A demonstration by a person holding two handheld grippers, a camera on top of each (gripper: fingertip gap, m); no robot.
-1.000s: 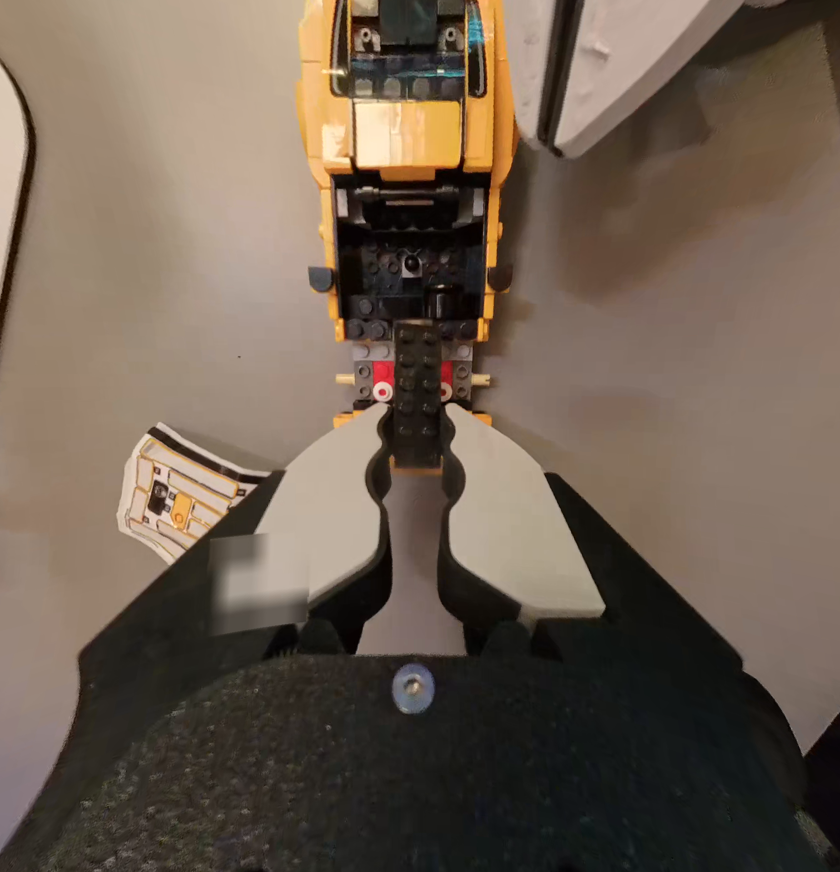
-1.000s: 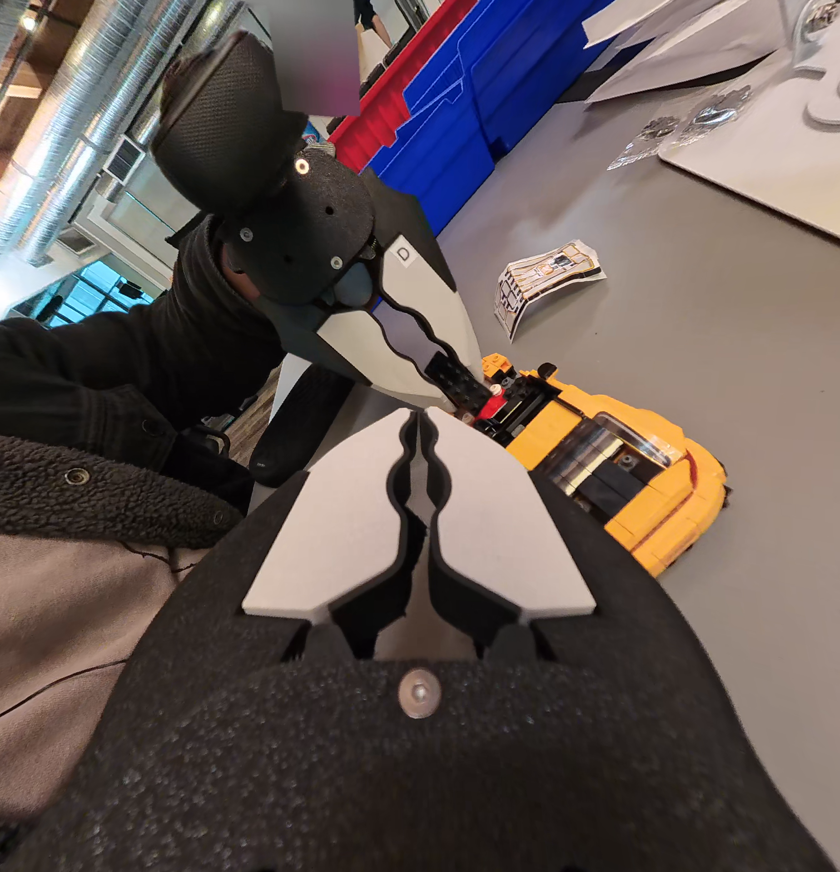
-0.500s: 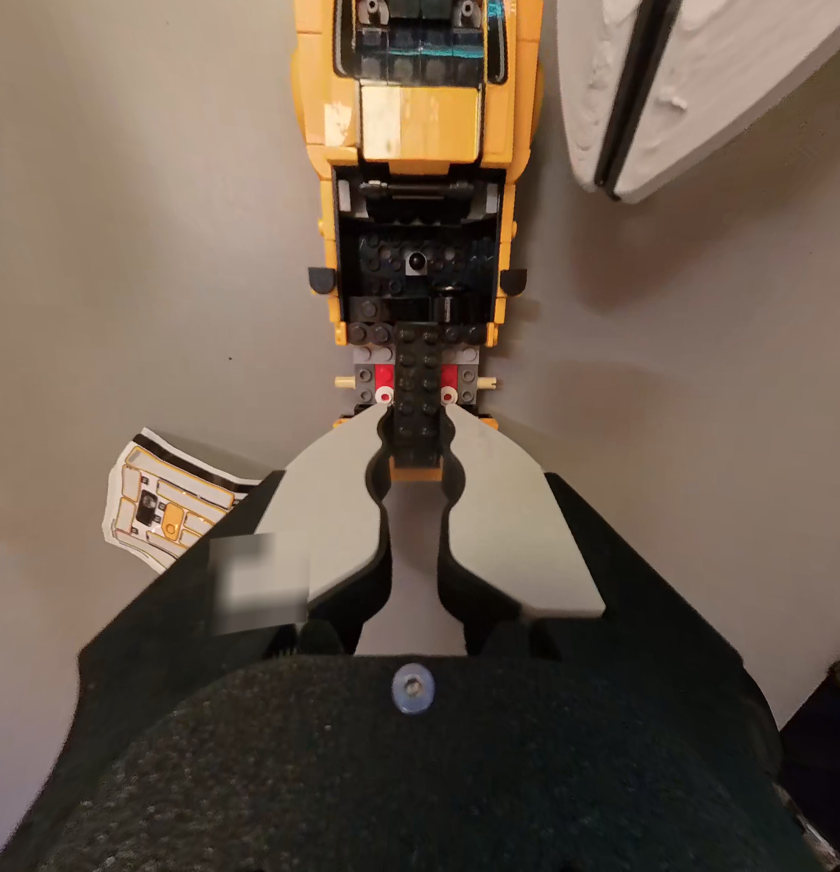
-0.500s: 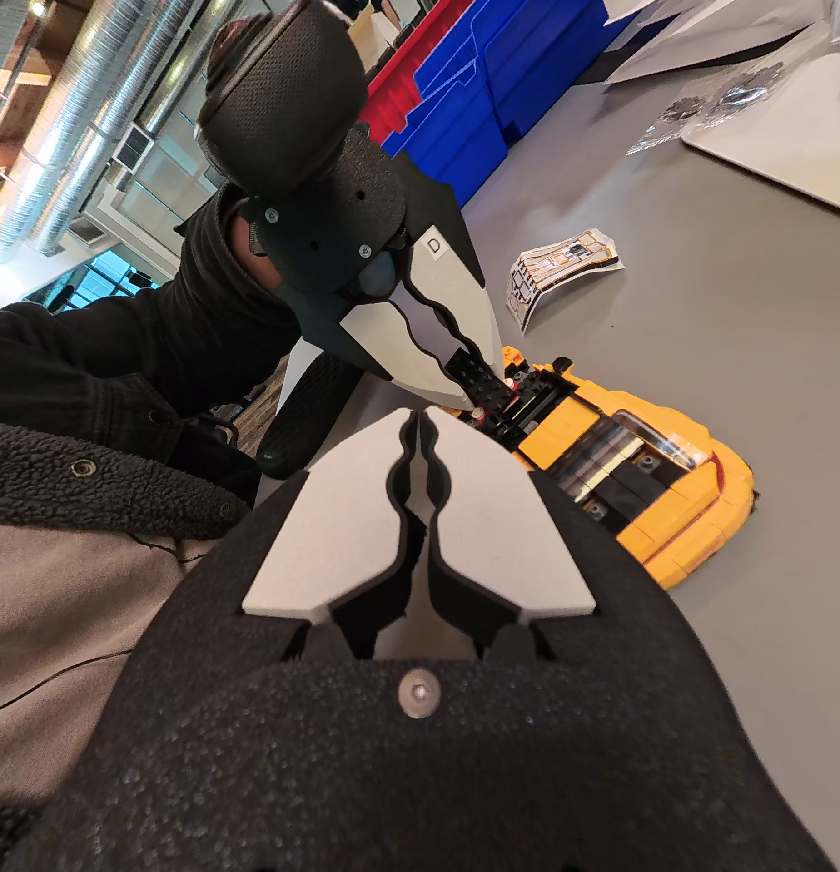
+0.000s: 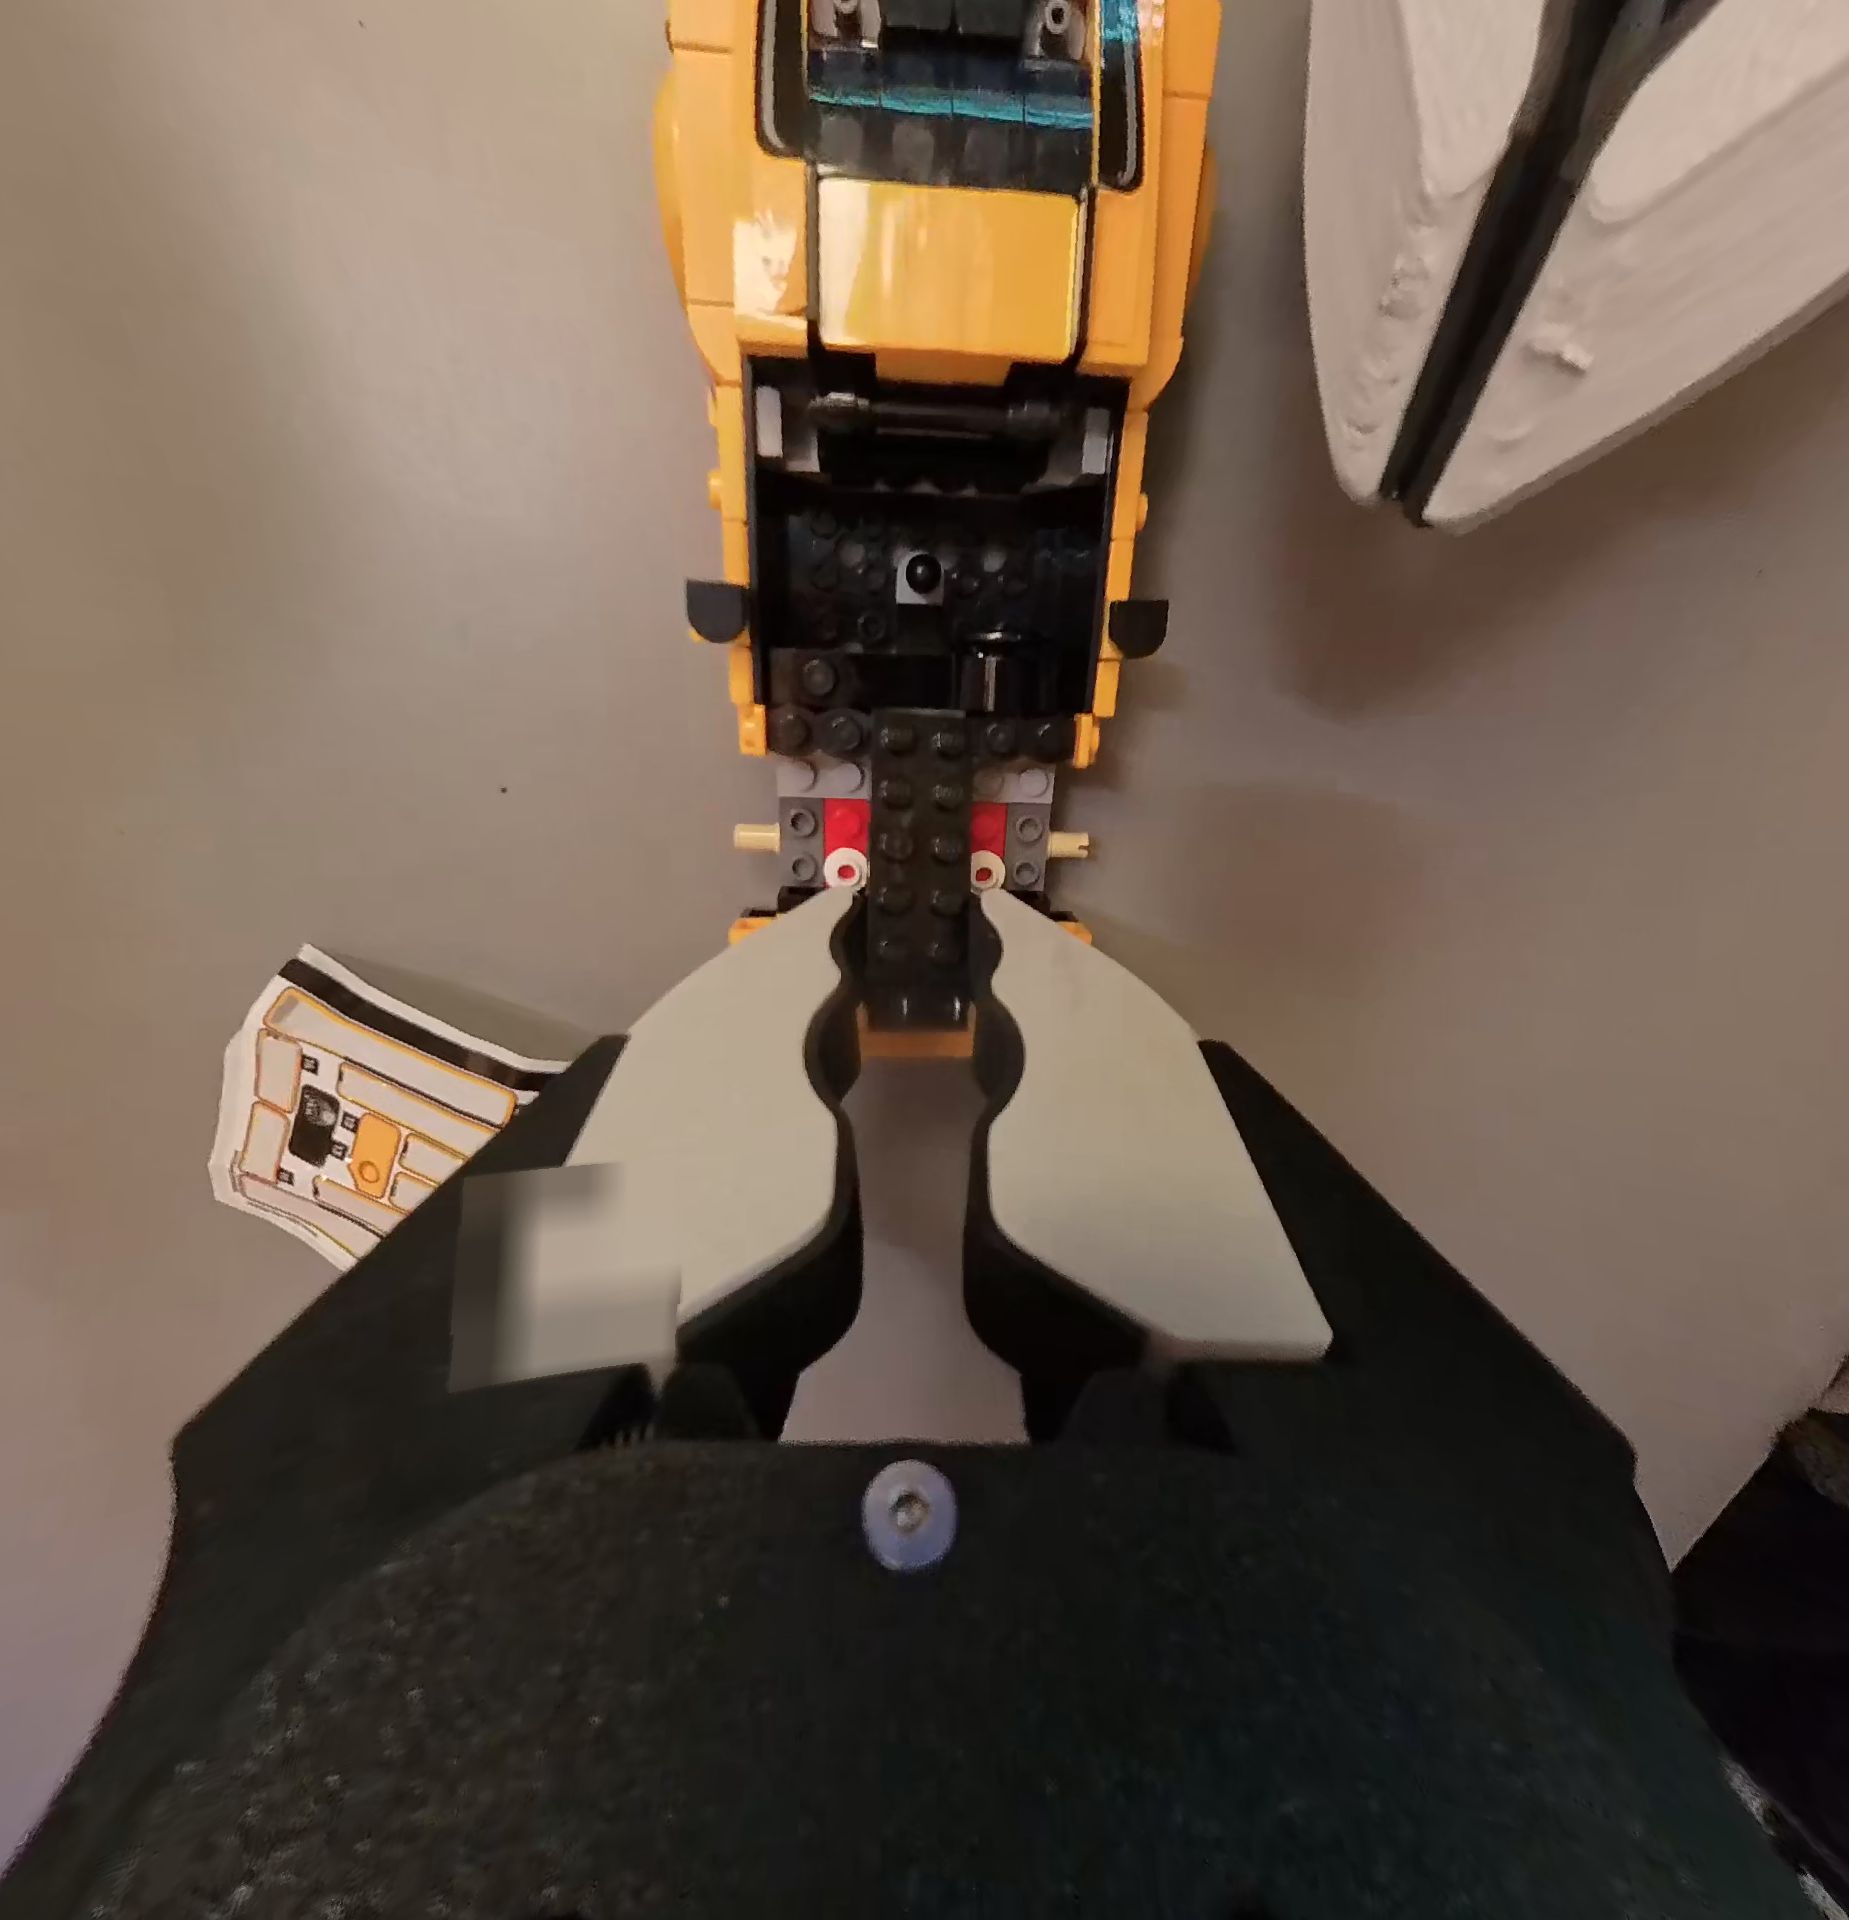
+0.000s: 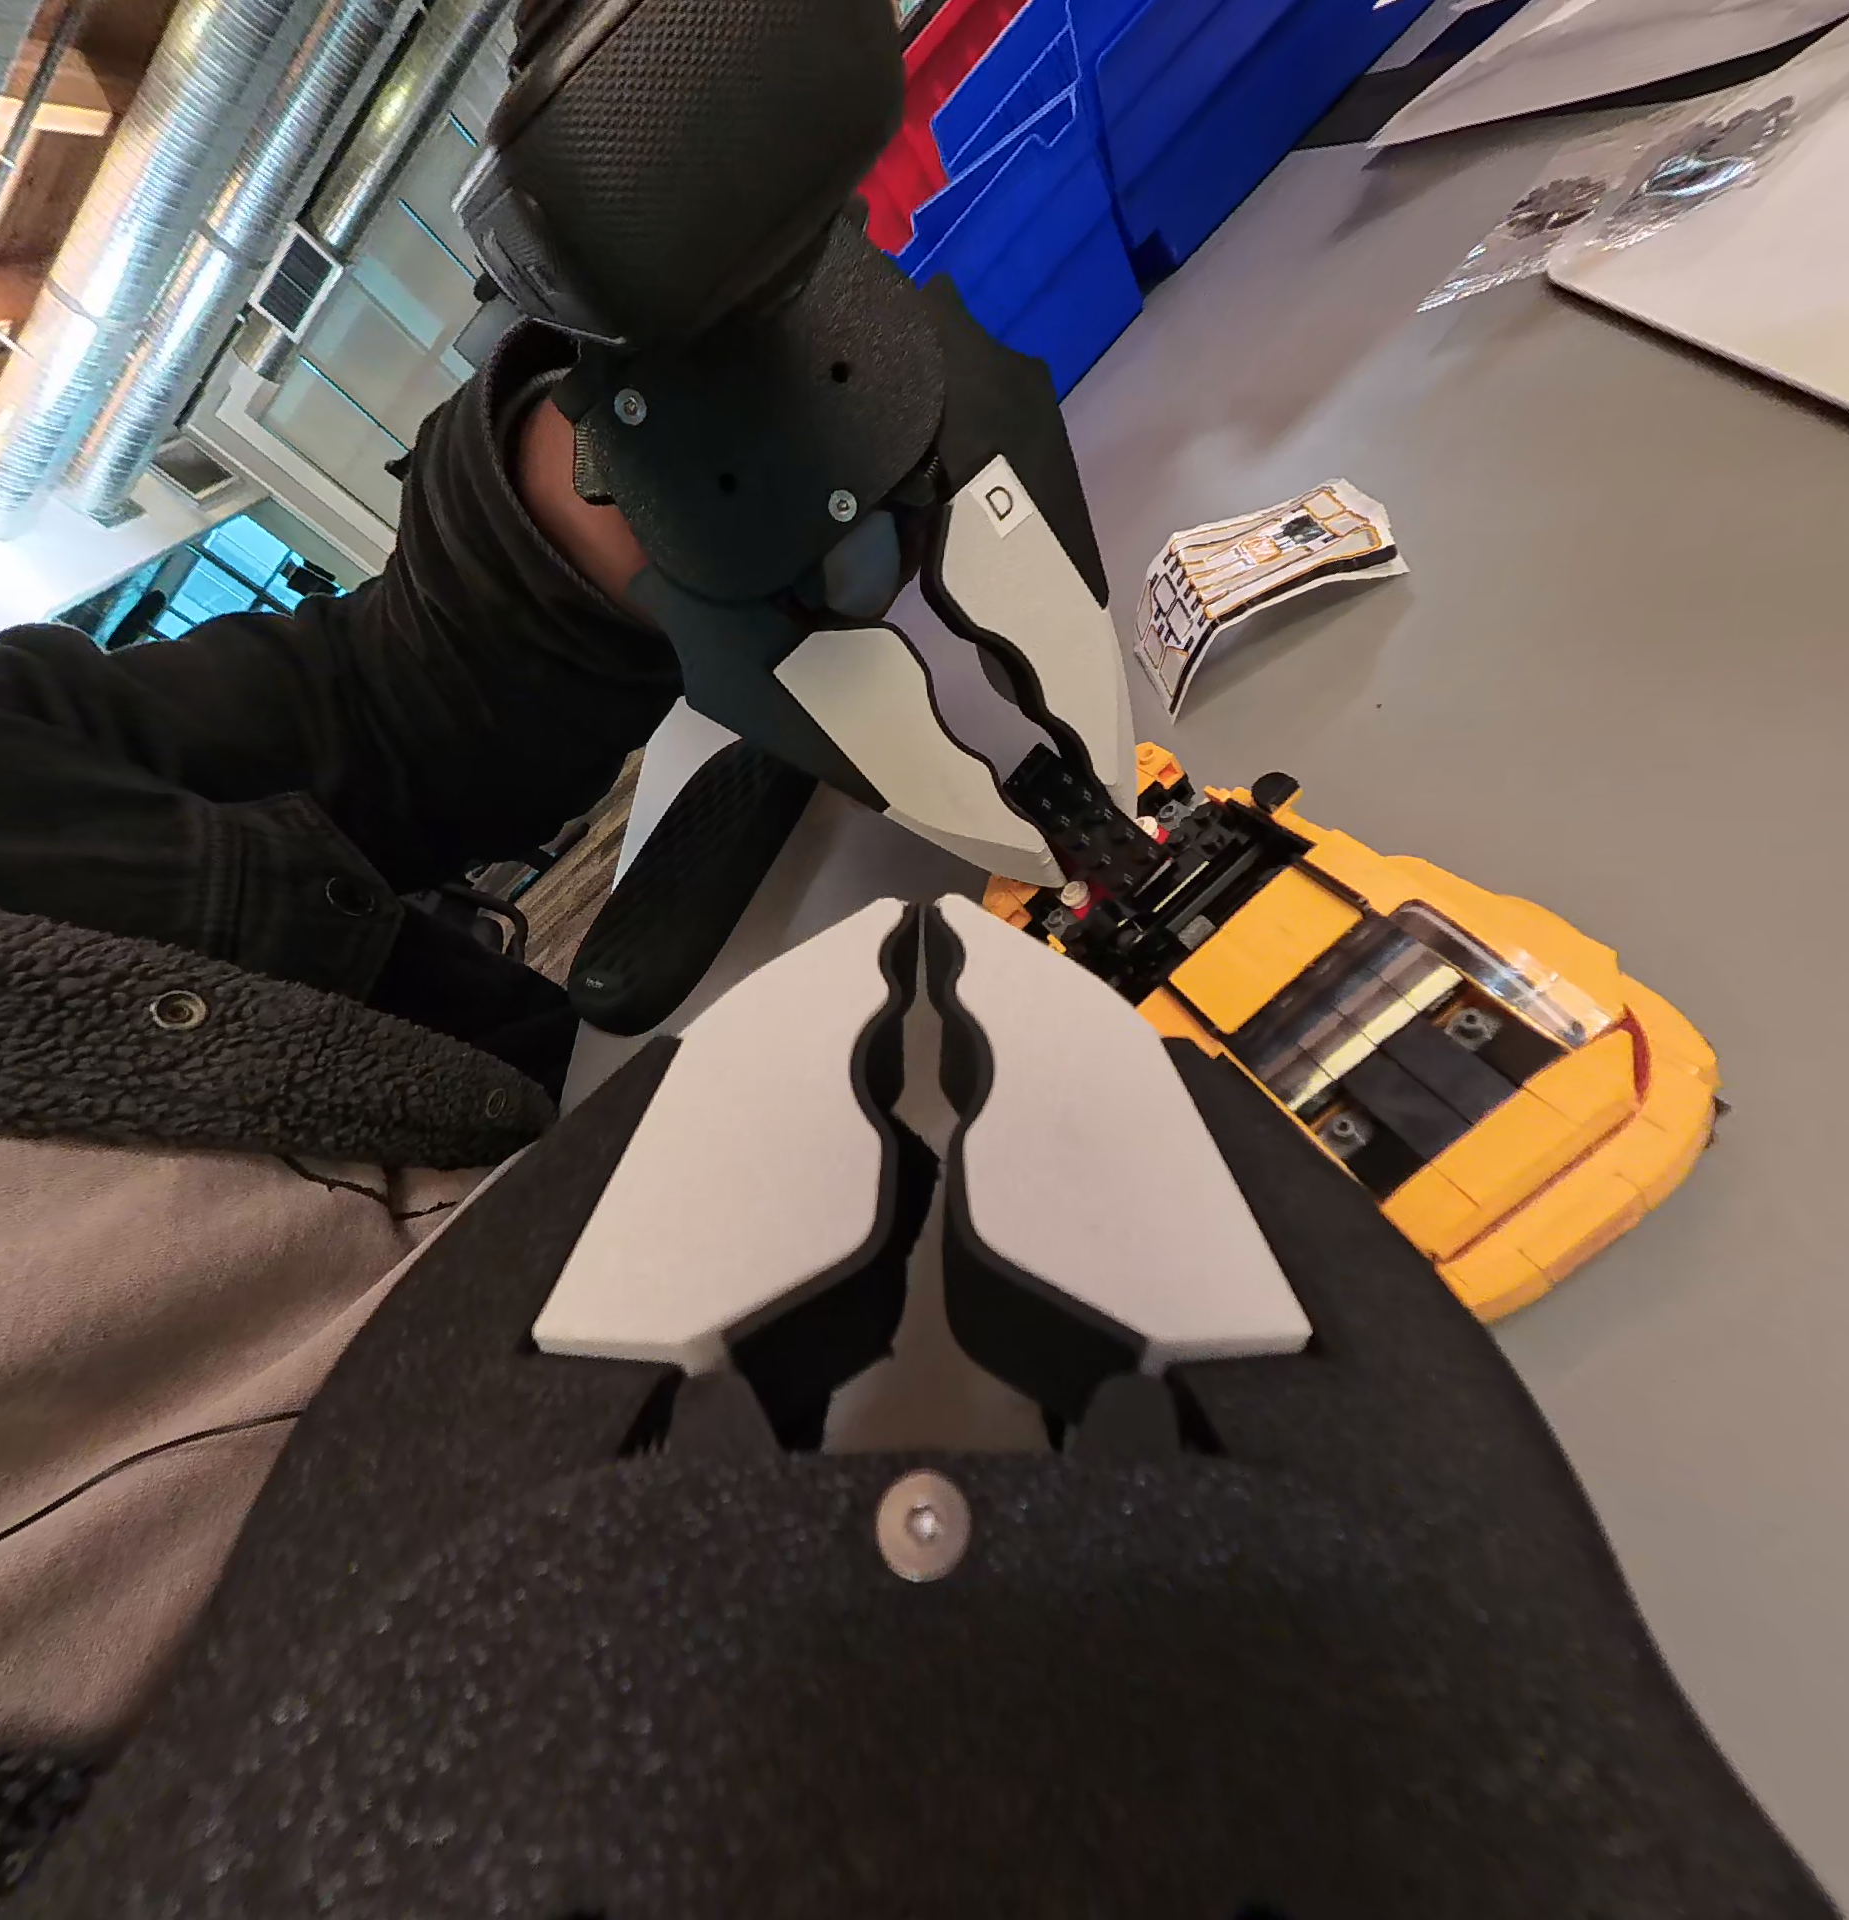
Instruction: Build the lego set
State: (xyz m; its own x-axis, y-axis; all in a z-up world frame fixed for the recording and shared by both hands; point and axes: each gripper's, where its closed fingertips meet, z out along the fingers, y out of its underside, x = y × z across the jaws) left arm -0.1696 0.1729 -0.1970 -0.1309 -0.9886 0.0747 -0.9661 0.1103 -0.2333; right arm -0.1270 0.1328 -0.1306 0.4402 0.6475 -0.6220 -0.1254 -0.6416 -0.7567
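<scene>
The yellow brick-built car (image 5: 930, 312) is lying on the smooth grey worktop (image 5: 328, 520), its glossy body stepped from small plates, with a clear windscreen and black panels running along the top. Its rear half is standing open, showing a black studded cavity, and behind that grey and red plates with two small white round studs and tan pins poking out at each side.

The left claw (image 5: 920, 925) is pinching a long black studded plate (image 5: 918, 862) between its matte grey, wavy-edged fingers (image 5: 733, 1091); the plate is lying lengthwise down the middle of the car's rear, over the red pieces, its far end reaching the black cavity.

The right claw (image 6: 920, 920) is hovering just beside the car, its grey fingers nearly closed on nothing, only a narrow slit showing between them.

A curled sticker sheet (image 6: 1263, 571) is resting on the worktop near the car, and blue bins (image 6: 1107, 156) are sitting farther back.
</scene>
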